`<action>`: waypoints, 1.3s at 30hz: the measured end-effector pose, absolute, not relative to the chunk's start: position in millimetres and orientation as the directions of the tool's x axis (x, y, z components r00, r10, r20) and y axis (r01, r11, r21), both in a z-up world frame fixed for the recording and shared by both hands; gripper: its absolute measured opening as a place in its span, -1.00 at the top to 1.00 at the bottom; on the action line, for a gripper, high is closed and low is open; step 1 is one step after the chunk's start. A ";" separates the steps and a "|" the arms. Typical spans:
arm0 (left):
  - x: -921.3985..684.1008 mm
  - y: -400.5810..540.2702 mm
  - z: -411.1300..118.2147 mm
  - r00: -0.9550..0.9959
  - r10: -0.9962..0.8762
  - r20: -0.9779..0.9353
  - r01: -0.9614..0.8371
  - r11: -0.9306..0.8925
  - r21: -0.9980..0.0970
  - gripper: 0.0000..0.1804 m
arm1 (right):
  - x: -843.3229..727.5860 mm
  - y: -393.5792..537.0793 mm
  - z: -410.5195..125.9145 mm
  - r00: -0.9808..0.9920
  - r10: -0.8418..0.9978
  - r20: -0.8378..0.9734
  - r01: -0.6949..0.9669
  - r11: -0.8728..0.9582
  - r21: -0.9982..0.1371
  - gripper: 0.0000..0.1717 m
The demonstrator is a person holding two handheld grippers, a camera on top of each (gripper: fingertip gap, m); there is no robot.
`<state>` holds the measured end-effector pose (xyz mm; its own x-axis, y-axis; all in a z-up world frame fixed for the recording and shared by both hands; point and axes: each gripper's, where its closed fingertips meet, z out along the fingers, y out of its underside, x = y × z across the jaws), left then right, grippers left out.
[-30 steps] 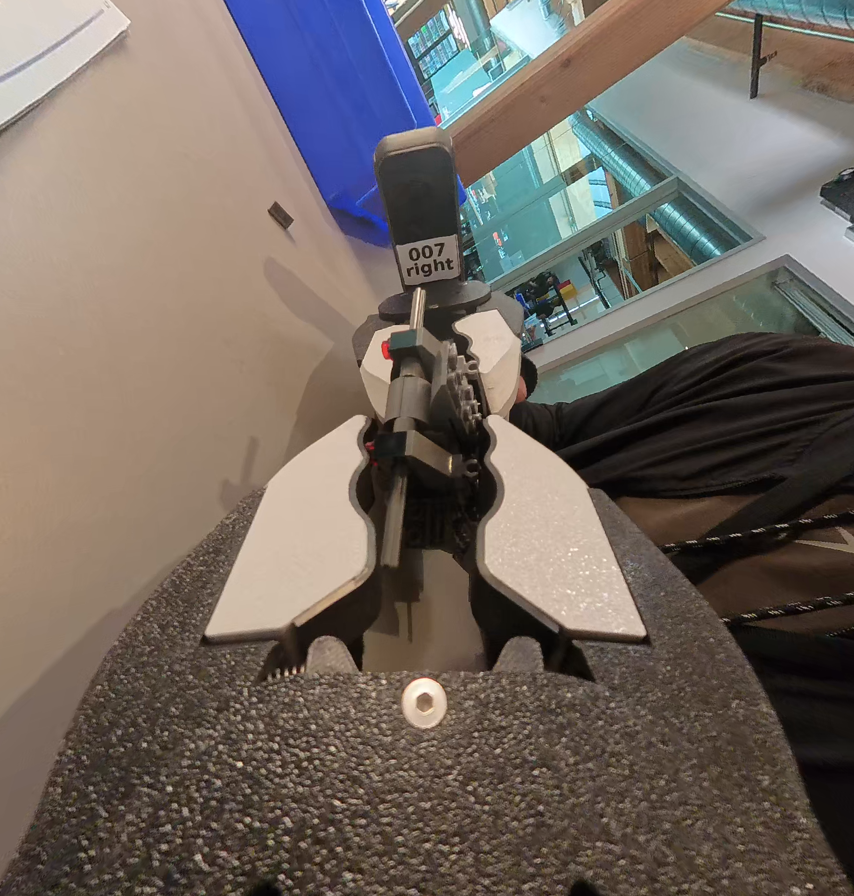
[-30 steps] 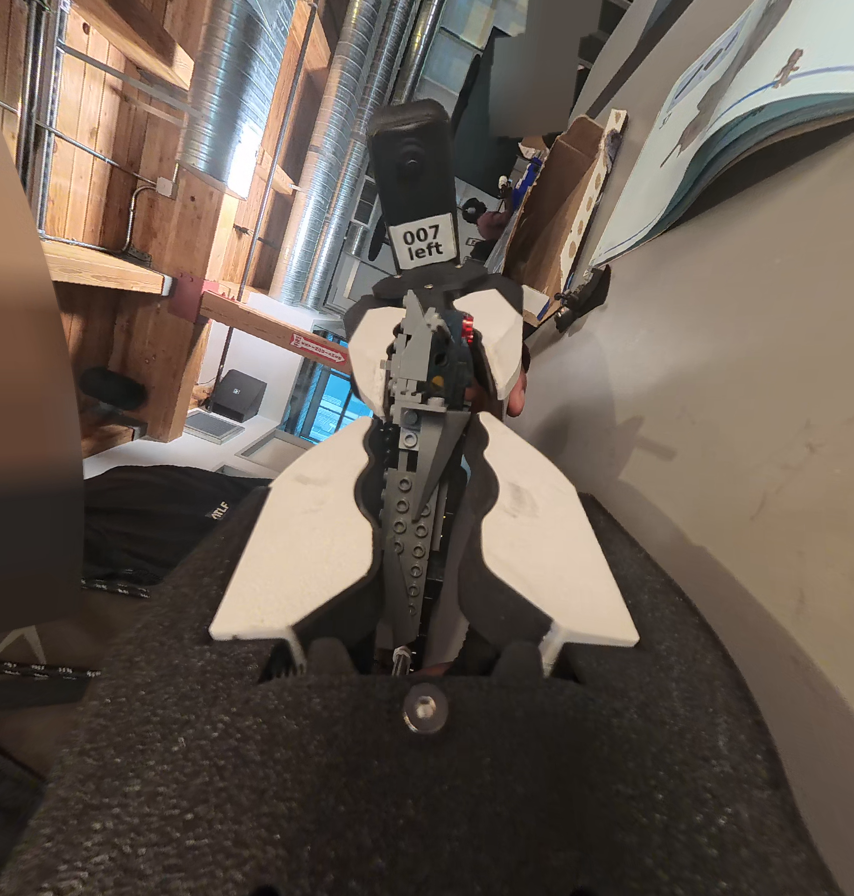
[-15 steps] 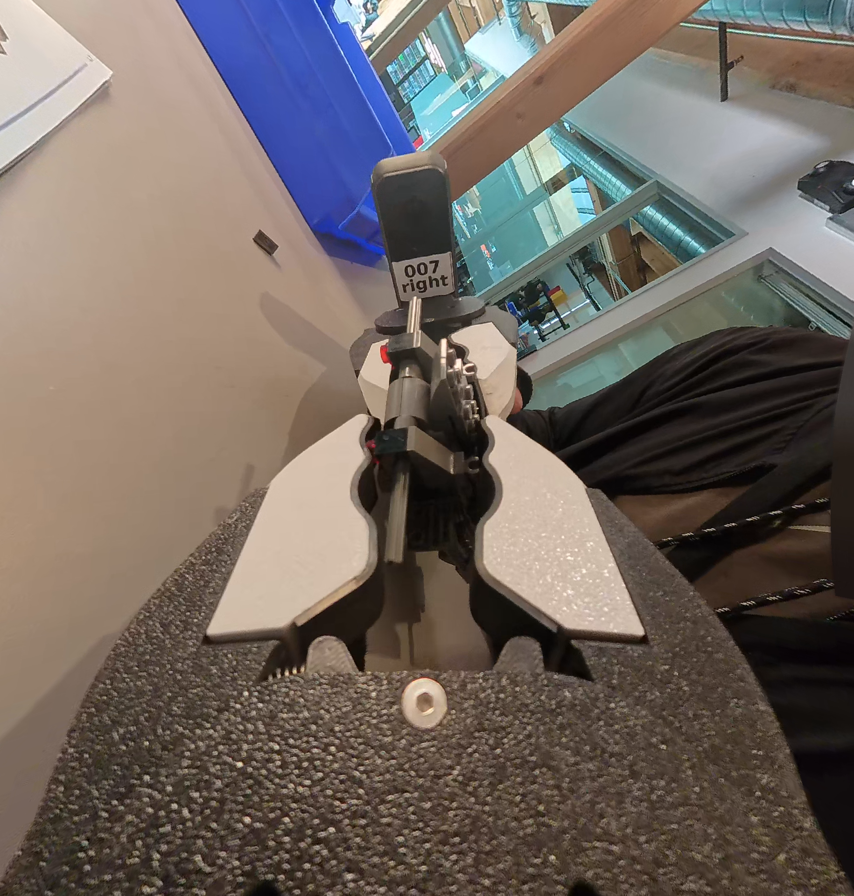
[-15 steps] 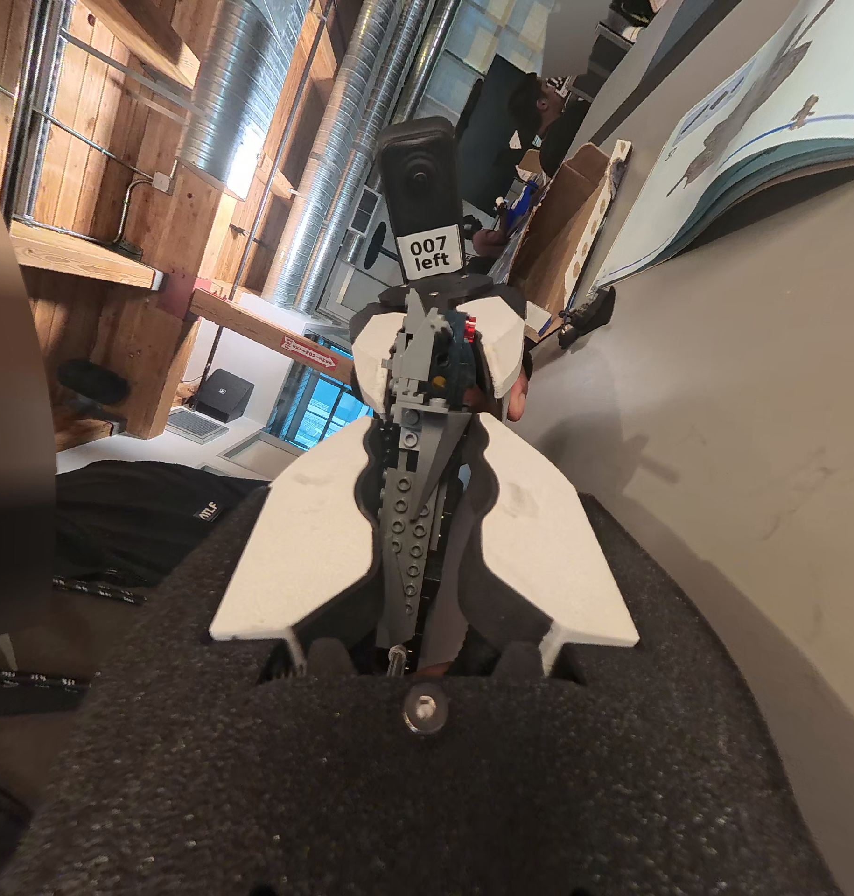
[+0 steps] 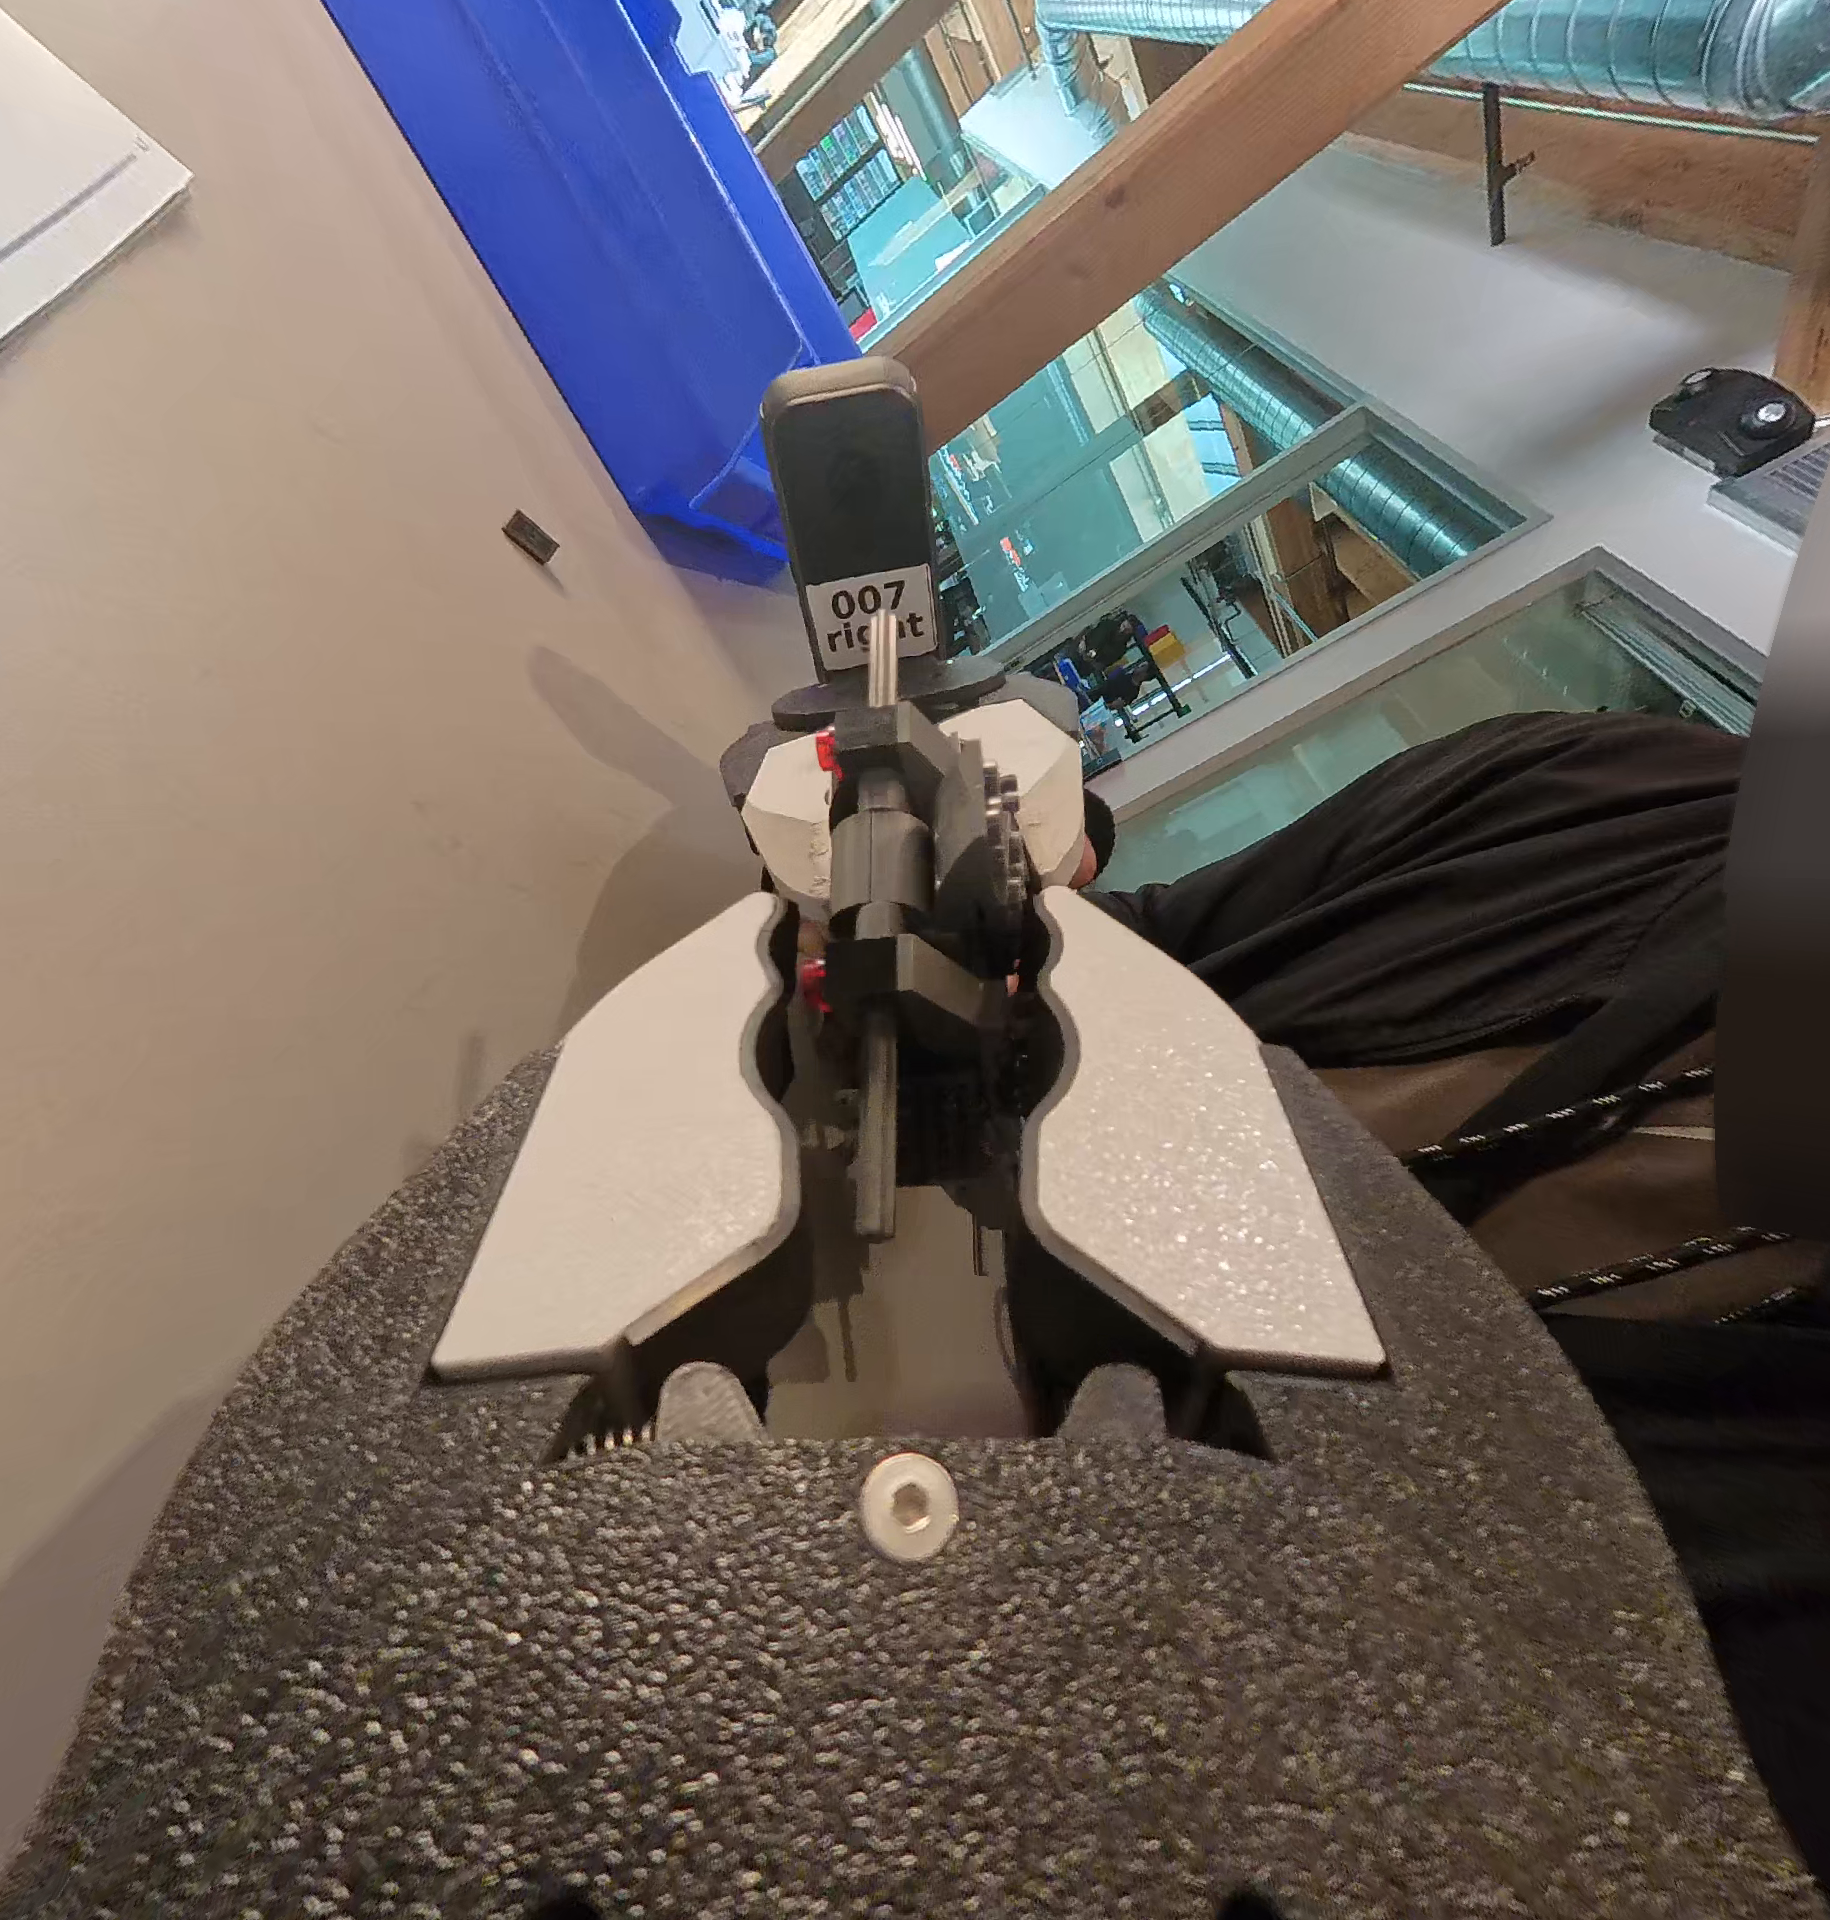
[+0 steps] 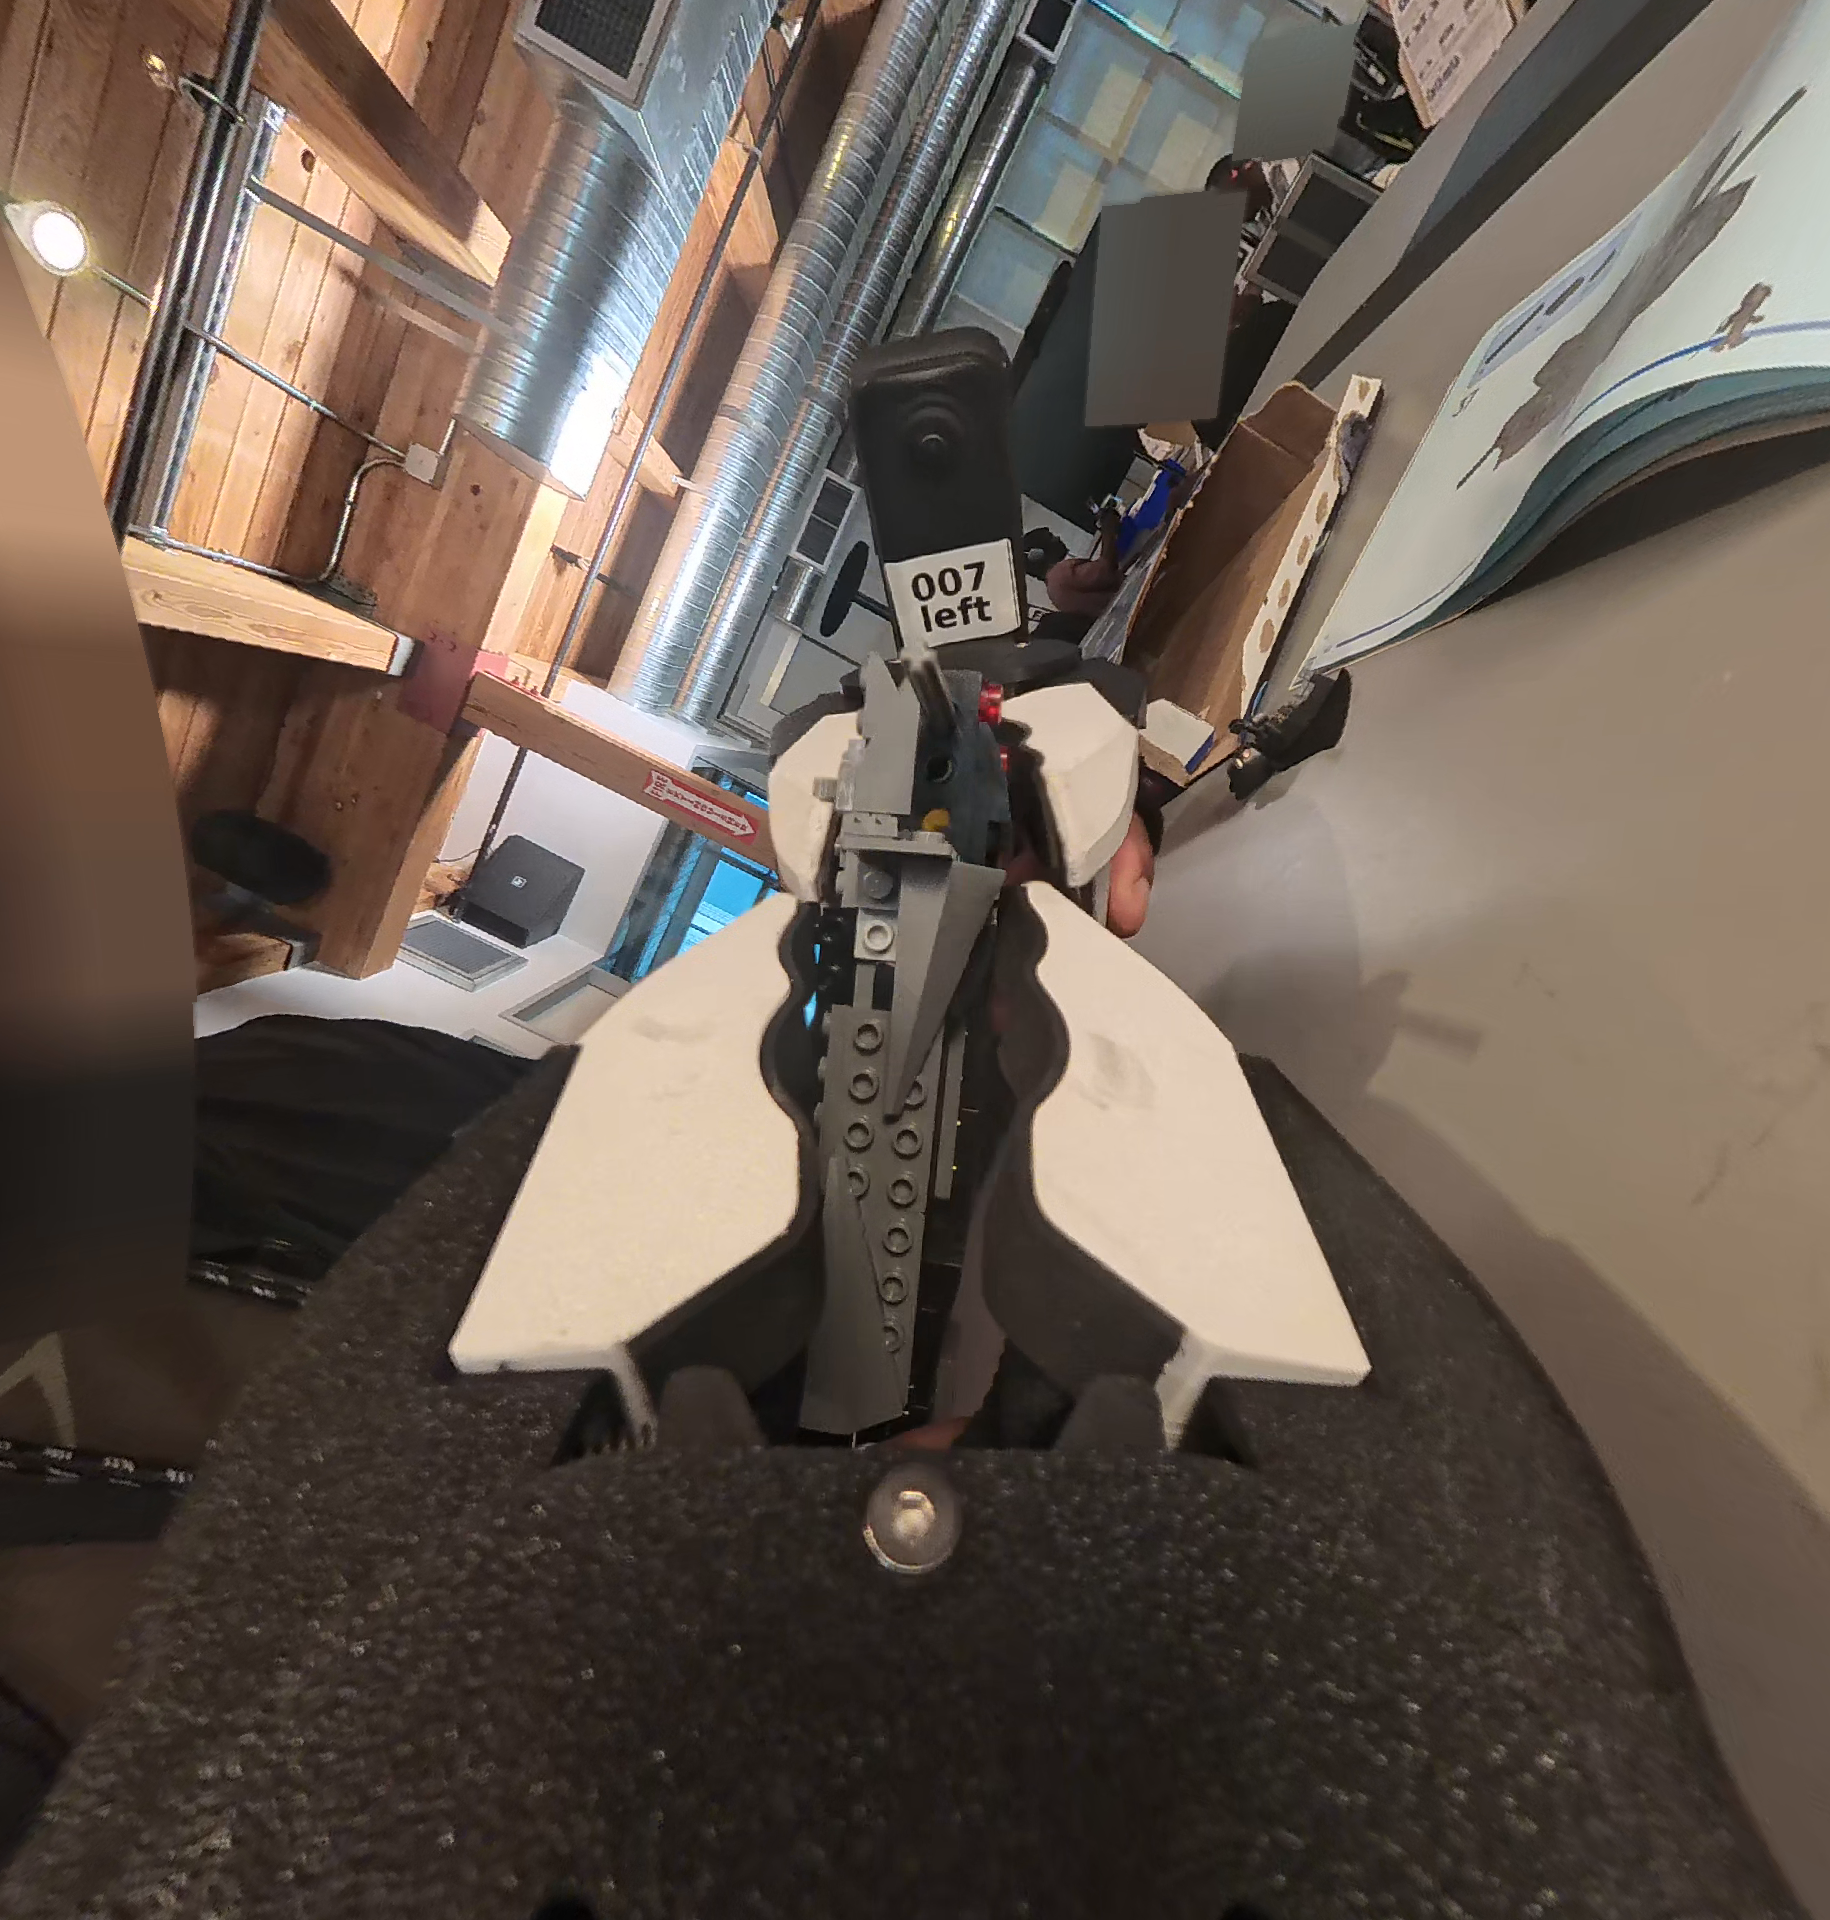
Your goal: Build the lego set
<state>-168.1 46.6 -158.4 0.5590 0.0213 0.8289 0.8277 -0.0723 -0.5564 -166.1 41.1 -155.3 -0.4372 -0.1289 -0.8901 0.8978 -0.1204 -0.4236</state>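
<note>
Grey counter point(image 5: 267, 831) under timber beams and ducts. Pinches a grey brick model point(image 6: 880, 1143) in the right tool point(image 6: 911, 935), pads against both its flanks. Straddles the model's far end with the left tool point(image 5: 906, 935), fingers point(image 5: 662, 1122) spread wide; cannot tell whether they press. Lies lengthwise from one tool straight into the other, tools nose to nose. Beyond the model, an open booklet point(image 6: 1617, 312) and a blue bin point(image 5: 578, 260).
</note>
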 end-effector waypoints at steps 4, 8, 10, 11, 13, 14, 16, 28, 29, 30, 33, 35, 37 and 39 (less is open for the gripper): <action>-171.2 47.1 -161.6 0.542 0.032 0.840 0.840 -0.061 -0.539 0.44 | -169.3 42.4 -155.0 -0.420 -0.142 -0.896 0.905 -0.138 -0.402 0.61; -174.4 47.9 -163.3 0.527 0.028 0.849 0.850 -0.044 -0.526 0.31 | -175.7 47.3 -151.2 -0.396 -0.184 -0.900 0.914 -0.177 -0.366 0.61; -175.3 48.4 -162.7 0.517 0.011 0.856 0.856 -0.030 -0.517 0.31 | -179.8 49.5 -149.9 -0.388 -0.197 -0.900 0.915 -0.196 -0.352 0.61; -175.3 48.8 -163.0 0.511 0.003 0.860 0.859 -0.027 -0.510 0.31 | -181.8 50.4 -149.4 -0.387 -0.201 -0.900 0.915 -0.205 -0.348 0.61; -176.2 50.5 -162.4 0.502 -0.016 0.865 0.865 -0.012 -0.502 0.31 | -185.6 51.5 -148.9 -0.388 -0.201 -0.899 0.912 -0.221 -0.345 0.61; -177.1 51.7 -161.4 0.501 -0.026 0.865 0.865 0.002 -0.501 0.32 | -187.3 51.7 -148.8 -0.390 -0.198 -0.899 0.911 -0.228 -0.344 0.61; -179.7 54.2 -159.7 0.506 -0.041 0.861 0.862 0.032 -0.505 0.38 | -190.5 50.7 -149.5 -0.393 -0.184 -0.901 0.907 -0.241 -0.347 0.62; -191.7 46.0 -153.3 0.542 -0.053 0.838 0.820 0.248 -0.515 0.60 | -204.0 38.3 -151.8 -0.405 -0.081 -0.911 0.897 -0.228 -0.379 0.62; -192.2 45.1 -153.3 0.539 -0.055 0.841 0.822 0.254 -0.510 0.60 | -204.7 37.6 -152.1 -0.417 -0.053 -0.907 0.892 -0.214 -0.397 0.62; -192.5 44.4 -152.9 0.541 -0.053 0.839 0.819 0.260 -0.512 0.60 | -205.0 37.3 -152.0 -0.431 -0.024 -0.902 0.886 -0.199 -0.418 0.62; -191.8 43.4 -152.0 0.559 -0.038 0.828 0.804 0.270 -0.530 0.60 | -205.6 37.9 -150.4 -0.480 0.064 -0.875 0.860 -0.160 -0.484 0.60; -190.2 42.8 -151.1 0.570 -0.031 0.821 0.794 0.277 -0.541 0.61 | -206.0 39.3 -148.1 -0.510 0.108 -0.854 0.842 -0.144 -0.521 0.58; -188.5 42.1 -150.8 0.573 -0.029 0.819 0.790 0.284 -0.543 0.61 | -207.1 41.1 -145.4 -0.531 0.145 -0.835 0.825 -0.137 -0.549 0.57; -187.7 41.4 -150.2 0.582 -0.019 0.813 0.780 0.294 -0.552 0.61 | -208.0 42.3 -143.3 -0.547 0.183 -0.817 0.811 -0.124 -0.571 0.53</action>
